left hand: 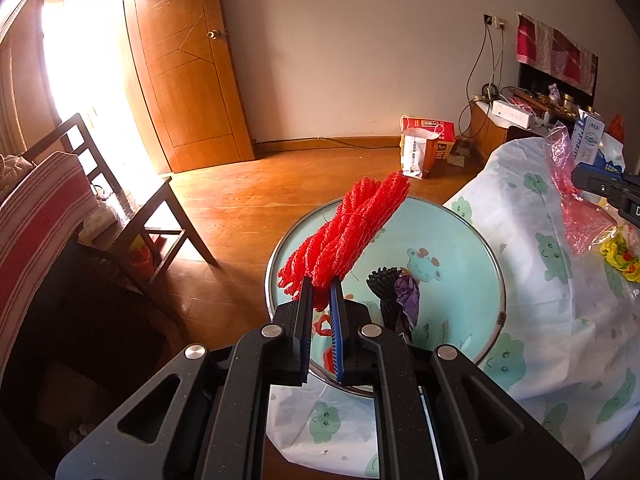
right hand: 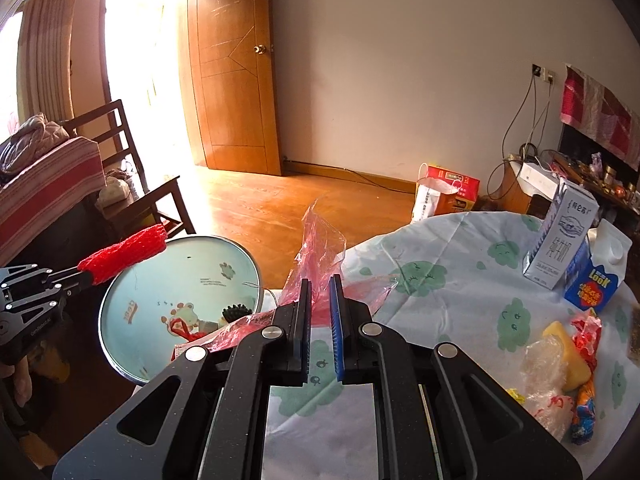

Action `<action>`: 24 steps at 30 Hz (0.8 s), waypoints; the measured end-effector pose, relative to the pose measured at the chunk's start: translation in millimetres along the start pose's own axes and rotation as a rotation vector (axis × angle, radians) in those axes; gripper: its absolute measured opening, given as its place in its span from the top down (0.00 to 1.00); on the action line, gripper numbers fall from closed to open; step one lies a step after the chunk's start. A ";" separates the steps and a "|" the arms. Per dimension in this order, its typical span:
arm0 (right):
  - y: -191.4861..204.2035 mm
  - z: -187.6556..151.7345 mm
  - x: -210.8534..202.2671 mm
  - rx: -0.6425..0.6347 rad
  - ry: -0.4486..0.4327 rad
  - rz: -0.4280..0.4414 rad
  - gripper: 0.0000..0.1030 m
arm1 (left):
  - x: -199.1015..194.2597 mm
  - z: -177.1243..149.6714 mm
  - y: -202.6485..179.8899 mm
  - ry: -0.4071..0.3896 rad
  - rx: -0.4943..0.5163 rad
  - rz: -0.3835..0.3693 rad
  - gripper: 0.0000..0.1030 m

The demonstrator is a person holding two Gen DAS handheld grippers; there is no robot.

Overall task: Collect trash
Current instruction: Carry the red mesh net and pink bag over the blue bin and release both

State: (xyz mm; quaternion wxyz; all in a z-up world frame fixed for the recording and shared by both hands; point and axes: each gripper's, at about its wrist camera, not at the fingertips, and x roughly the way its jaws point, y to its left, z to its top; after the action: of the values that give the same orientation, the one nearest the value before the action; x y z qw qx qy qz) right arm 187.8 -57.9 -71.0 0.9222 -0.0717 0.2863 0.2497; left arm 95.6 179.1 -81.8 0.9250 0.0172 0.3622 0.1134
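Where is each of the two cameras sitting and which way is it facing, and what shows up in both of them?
Left wrist: rides on the left gripper, looking down its fingers over the round basin; the jaws are clamped on red foam netting.
Right wrist: rides on the right gripper, looking across the clothed table toward the wooden door; the jaws pinch a pink plastic bag.
Shared: basin, netting, bag, door, and each view catches the other gripper.

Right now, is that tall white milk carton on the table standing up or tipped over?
Upright. The milk carton stands on its base on the tablecloth, beside a blue carton.
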 end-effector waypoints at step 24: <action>42.6 12.6 36.6 -0.071 0.037 0.050 0.90 | 11.1 -0.1 16.7 0.013 -0.022 0.038 0.92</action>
State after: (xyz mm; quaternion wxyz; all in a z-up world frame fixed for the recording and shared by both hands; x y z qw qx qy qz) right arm 198.6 -2.2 -80.8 0.9072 -0.1017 0.2960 0.2811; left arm 100.1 197.8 -87.4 0.9204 0.0131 0.3667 0.1350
